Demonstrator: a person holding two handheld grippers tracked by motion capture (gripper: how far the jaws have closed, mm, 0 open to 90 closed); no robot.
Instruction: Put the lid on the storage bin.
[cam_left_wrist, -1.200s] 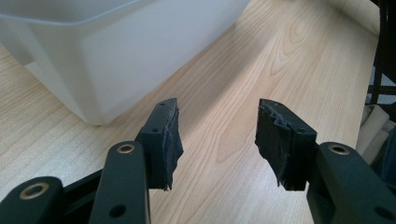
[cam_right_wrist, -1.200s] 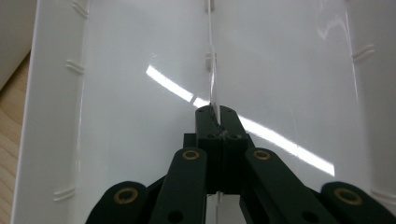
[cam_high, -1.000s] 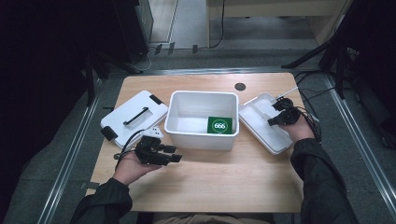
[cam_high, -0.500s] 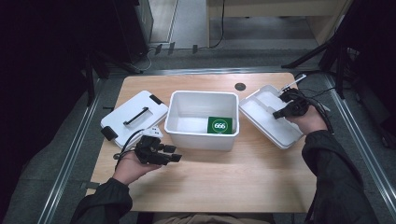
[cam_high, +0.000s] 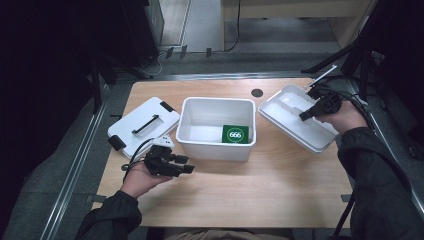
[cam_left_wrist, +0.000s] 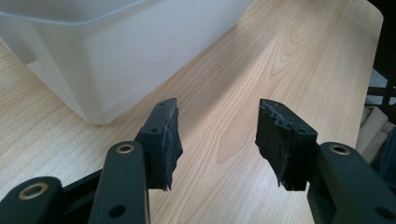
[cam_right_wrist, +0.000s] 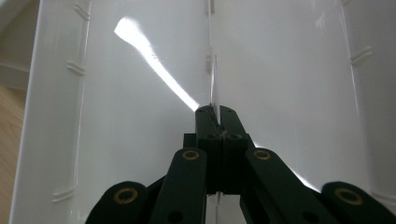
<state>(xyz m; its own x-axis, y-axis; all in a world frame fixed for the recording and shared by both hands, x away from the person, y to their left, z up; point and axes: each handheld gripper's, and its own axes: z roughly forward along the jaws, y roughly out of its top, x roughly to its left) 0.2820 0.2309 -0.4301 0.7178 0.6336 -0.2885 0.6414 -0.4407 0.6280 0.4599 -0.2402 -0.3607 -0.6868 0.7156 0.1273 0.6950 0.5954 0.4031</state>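
the white tray (cam_high: 292, 122) could slip and tip off the table (cam_high: 270, 195), because the right gripper (cam_high: 306, 114) pinches just its thin middle wall, jaws closed tight. the left gripper (cam_high: 186, 166) is wide open, holding nothing, low over the table beside the white bin (cam_high: 215, 145).

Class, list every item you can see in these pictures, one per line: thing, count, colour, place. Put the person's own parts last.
Table: one, light wood, under everything.
Bin: one, white, table centre, open.
Card: one, green with "666", inside the bin.
Lid: one, white with black handle, left of the bin.
Tray: one, white, right of the bin, tilted.
Left gripper: one, black, open above bare table.
Right gripper: one, black, shut on the tray's central rib.
Sleeves: two, dark, bottom edge.
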